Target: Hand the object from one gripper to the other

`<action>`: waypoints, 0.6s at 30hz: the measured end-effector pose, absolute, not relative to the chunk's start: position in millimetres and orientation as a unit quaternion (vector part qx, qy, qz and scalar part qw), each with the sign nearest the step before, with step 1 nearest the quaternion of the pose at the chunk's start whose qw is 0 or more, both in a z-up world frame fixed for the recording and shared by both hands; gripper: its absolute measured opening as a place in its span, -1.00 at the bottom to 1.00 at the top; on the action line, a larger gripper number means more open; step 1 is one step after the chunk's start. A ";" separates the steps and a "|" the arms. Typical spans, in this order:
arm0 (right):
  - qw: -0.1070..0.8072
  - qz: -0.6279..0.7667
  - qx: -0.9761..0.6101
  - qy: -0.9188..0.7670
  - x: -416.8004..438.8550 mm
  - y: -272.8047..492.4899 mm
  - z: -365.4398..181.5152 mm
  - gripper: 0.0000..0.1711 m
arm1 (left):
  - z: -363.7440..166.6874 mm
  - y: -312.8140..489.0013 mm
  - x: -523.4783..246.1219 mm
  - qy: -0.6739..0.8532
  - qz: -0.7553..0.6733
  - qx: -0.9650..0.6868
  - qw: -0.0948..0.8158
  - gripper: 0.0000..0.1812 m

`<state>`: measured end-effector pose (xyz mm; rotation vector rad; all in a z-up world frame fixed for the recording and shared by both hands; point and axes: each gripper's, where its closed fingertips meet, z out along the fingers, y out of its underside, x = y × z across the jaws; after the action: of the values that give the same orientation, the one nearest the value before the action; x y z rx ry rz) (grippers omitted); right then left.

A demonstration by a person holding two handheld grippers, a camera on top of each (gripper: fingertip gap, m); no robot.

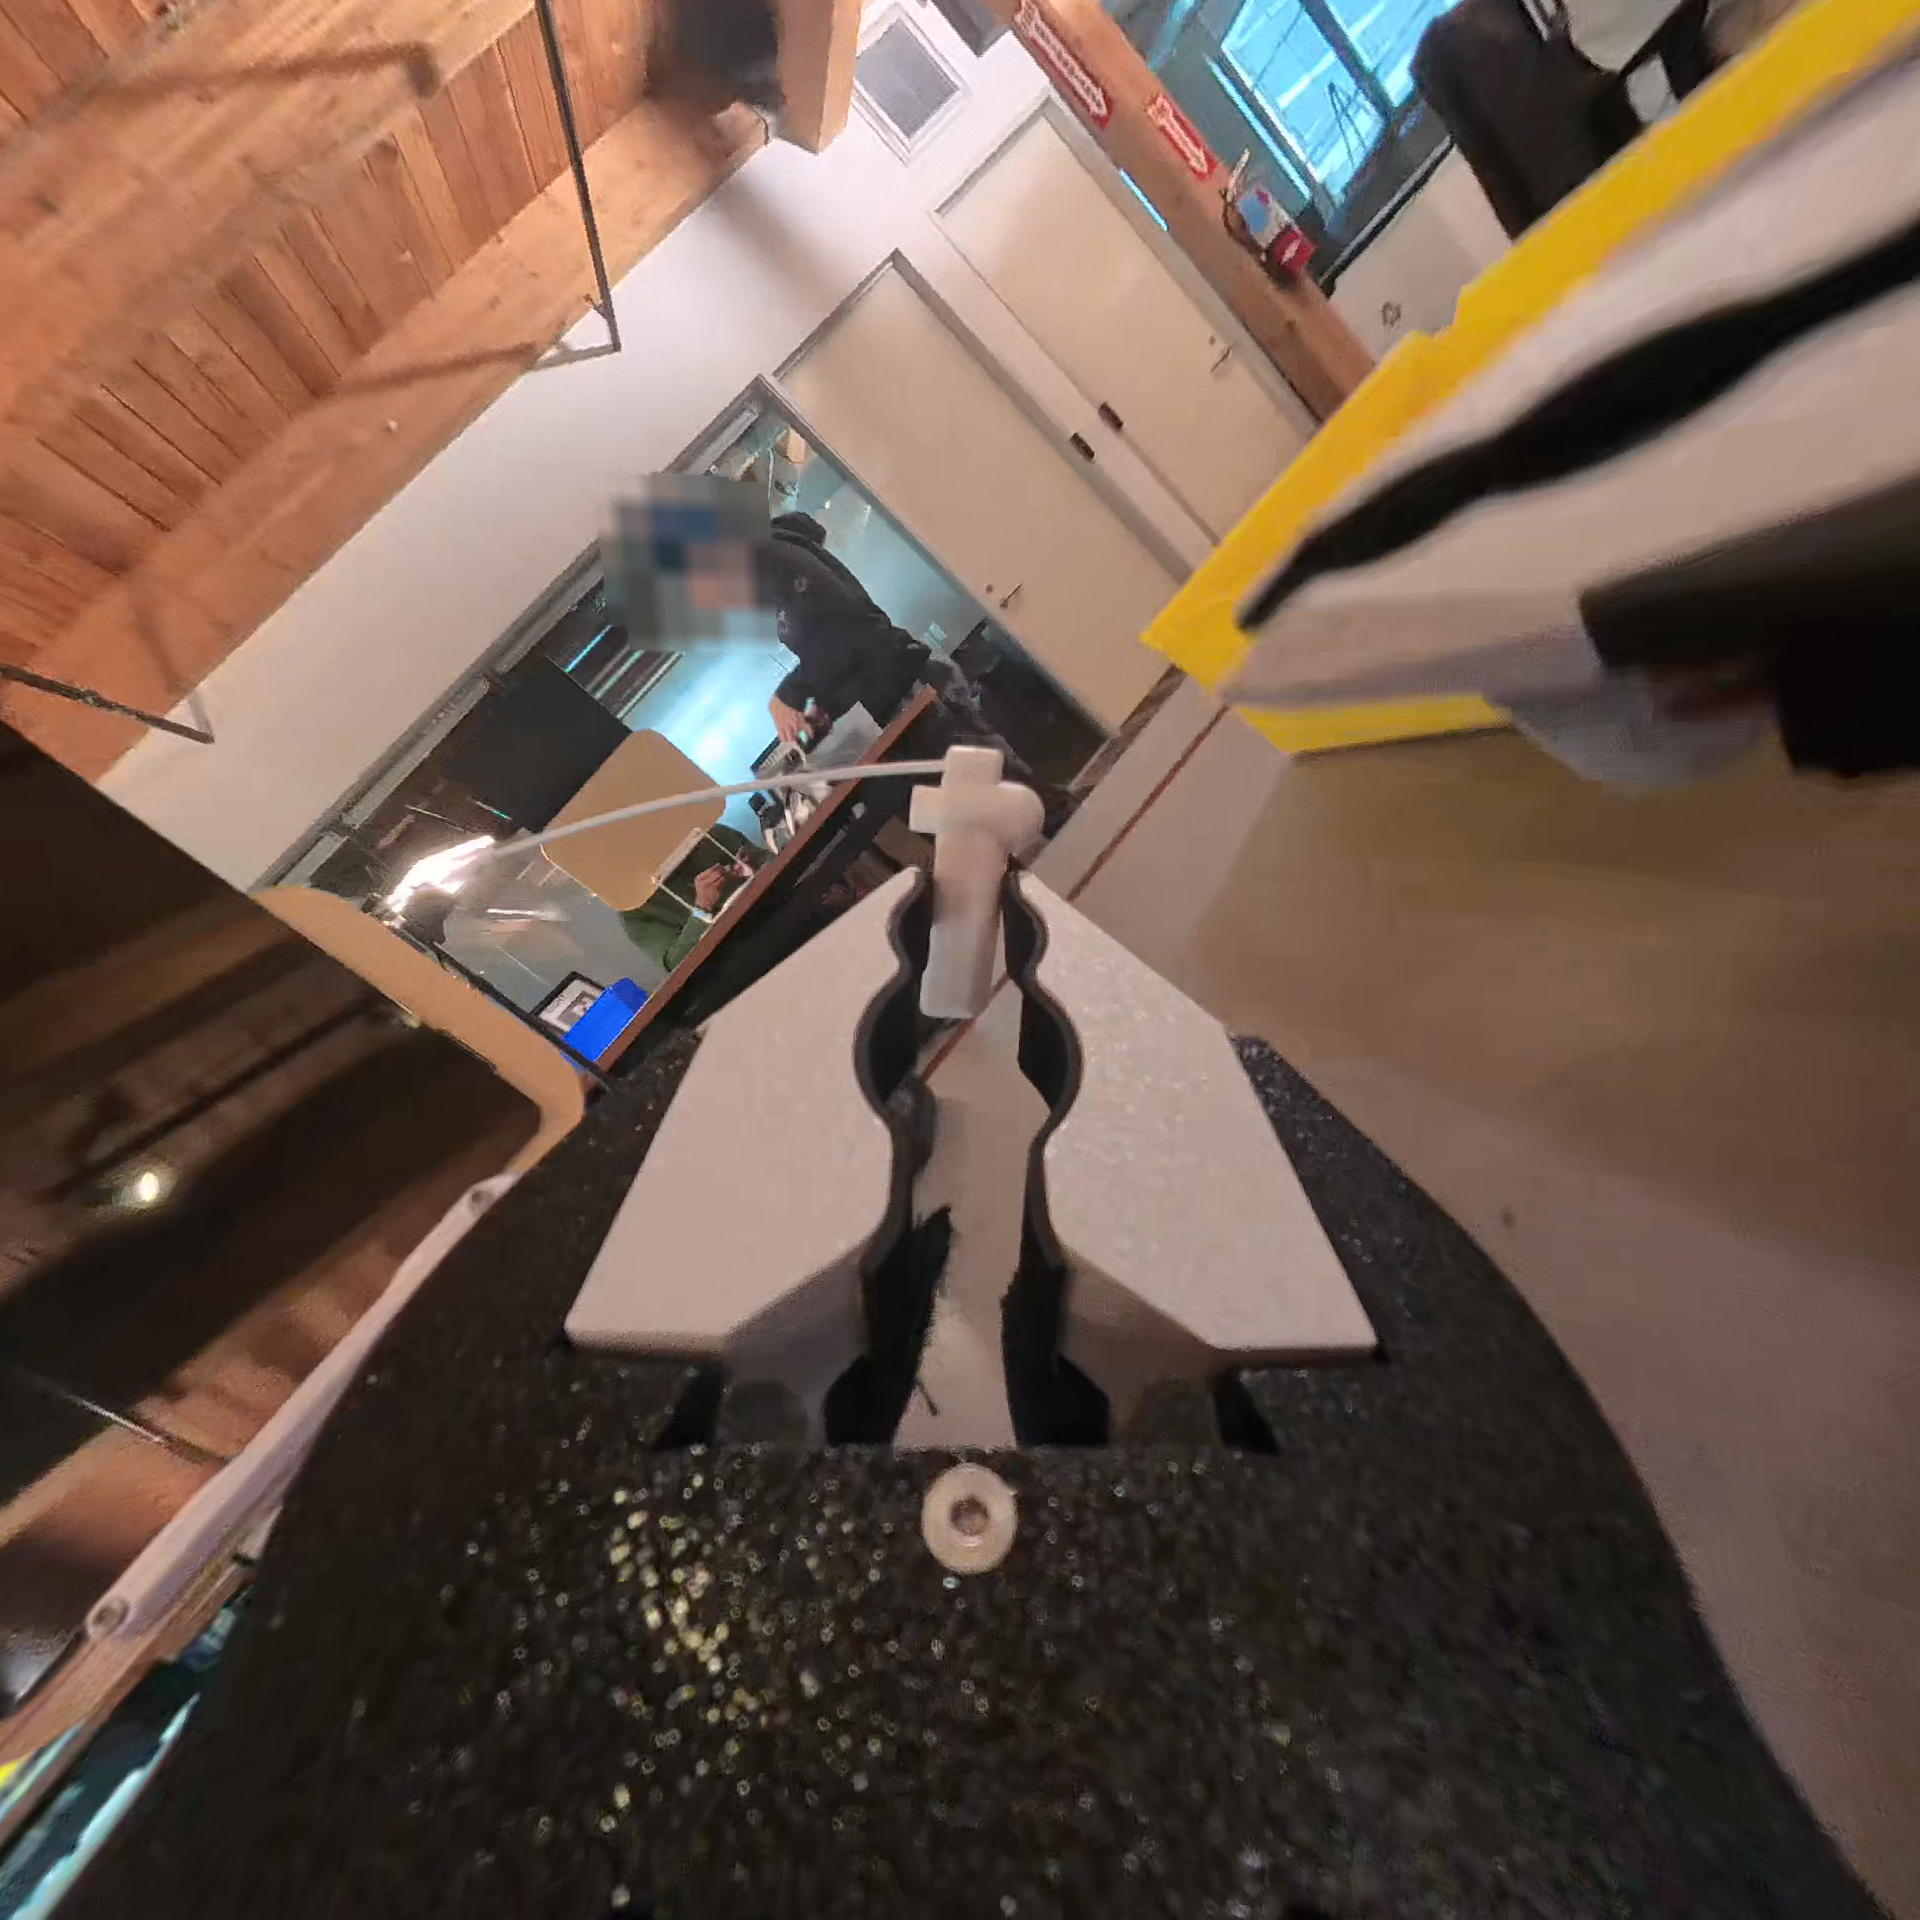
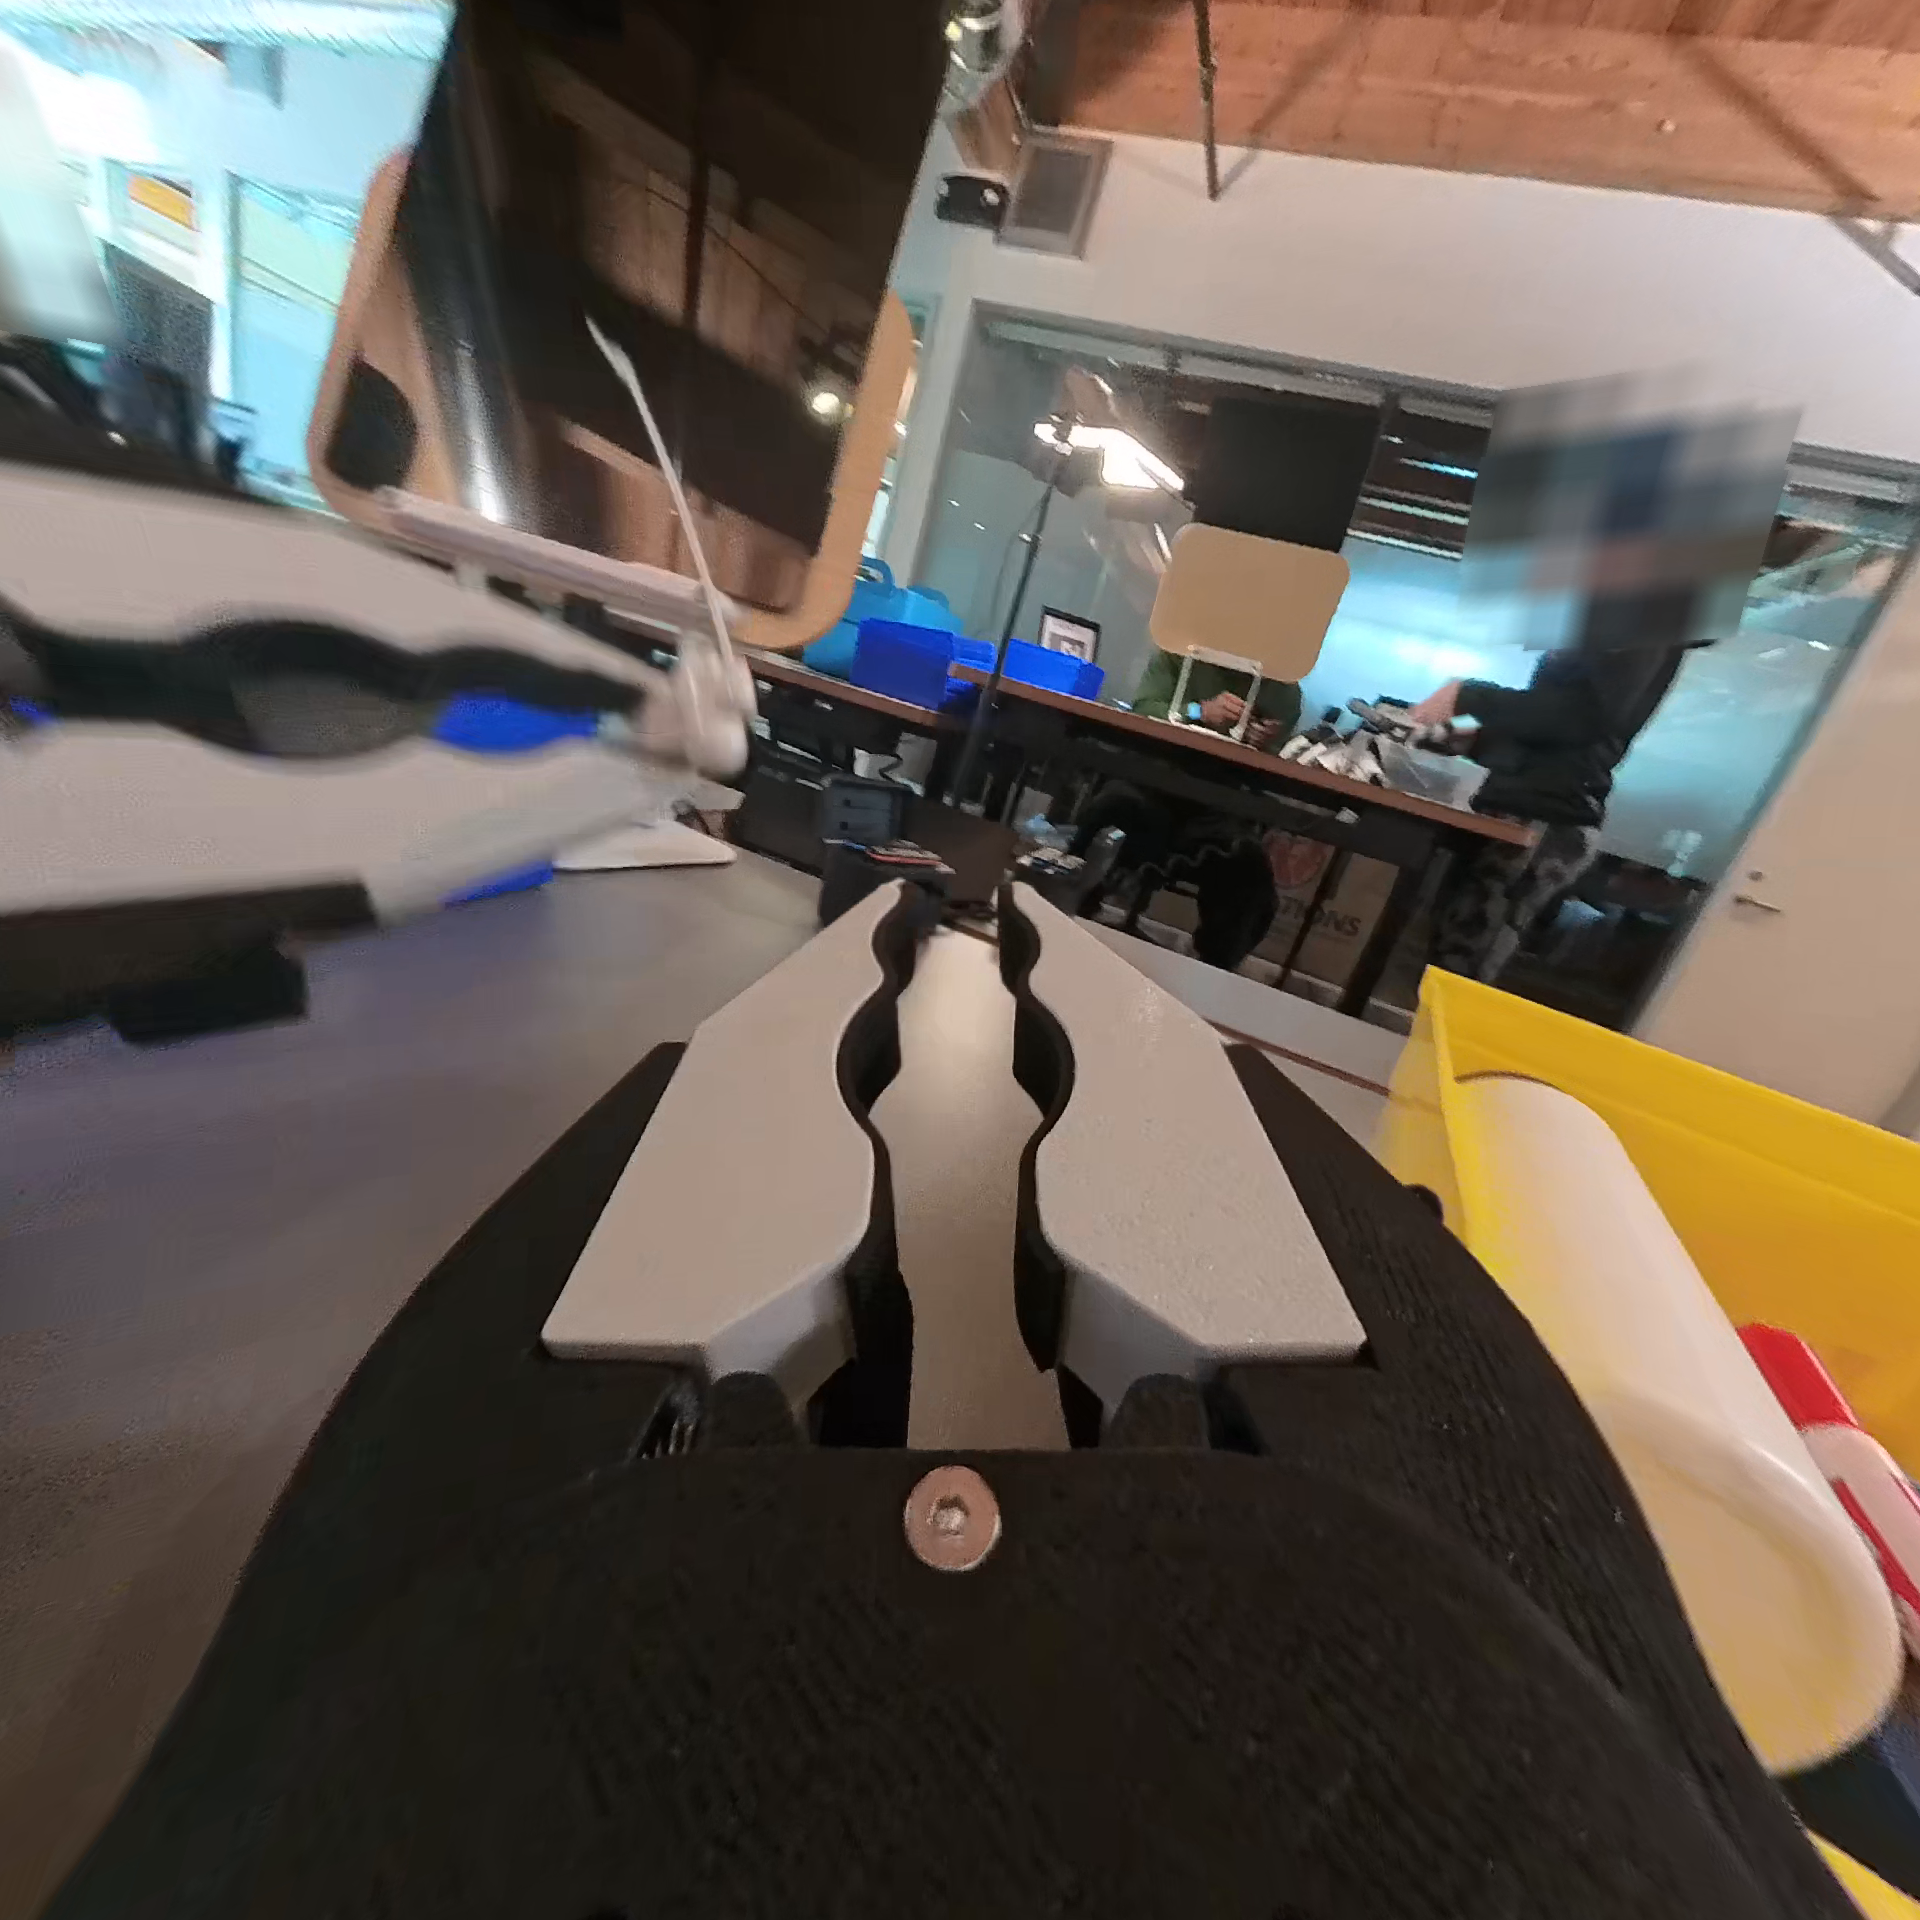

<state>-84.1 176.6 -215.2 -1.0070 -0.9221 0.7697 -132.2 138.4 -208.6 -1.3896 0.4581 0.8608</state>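
Left wrist view: the left gripper (image 1: 966, 894) pinches a small white plastic fitting (image 1: 966, 883) with a thin trailing stem at its fingertips, closed upon it. Right wrist view: the right gripper (image 2: 954, 899), jaws slightly parted and empty, lies beside a yellow bin (image 2: 1704, 1164) above the grey table (image 2: 312, 1143).

We see a timber plank ceiling (image 2: 1507, 62) over white walls (image 2: 1351, 249), with a vent grille (image 2: 1055, 192) high up. Behind a glass partition (image 2: 1049, 540), cool daylight falls on a long brown table (image 2: 1299, 774) where one person sits and another stands. Blue bins (image 2: 904, 644) sit at its far end. A pale door (image 2: 1808, 831) stands to the right. Our grey worktop (image 2: 364, 1122) spreads in front, a yellow bin (image 2: 1714, 1143) at its side.
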 end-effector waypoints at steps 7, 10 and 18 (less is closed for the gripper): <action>0.665 0.426 -0.413 -0.452 -93.0 147.2 -213.9 -0.75 | -237.2 141.3 -125.2 0.256 0.335 -0.631 0.651 -0.88; 0.660 0.435 -0.416 -0.450 -92.4 147.4 -213.4 -0.74 | -240.6 142.4 -115.8 0.276 0.317 -0.629 0.654 -0.88; 0.645 0.440 -0.418 -0.464 -97.0 143.7 -218.6 -0.74 | -244.8 142.8 -112.1 0.286 0.313 -0.632 0.649 -0.88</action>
<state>-97.0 143.7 -218.6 -0.9526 -1.0565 1.0019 -112.1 142.8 -244.8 -1.4358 0.6507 0.7103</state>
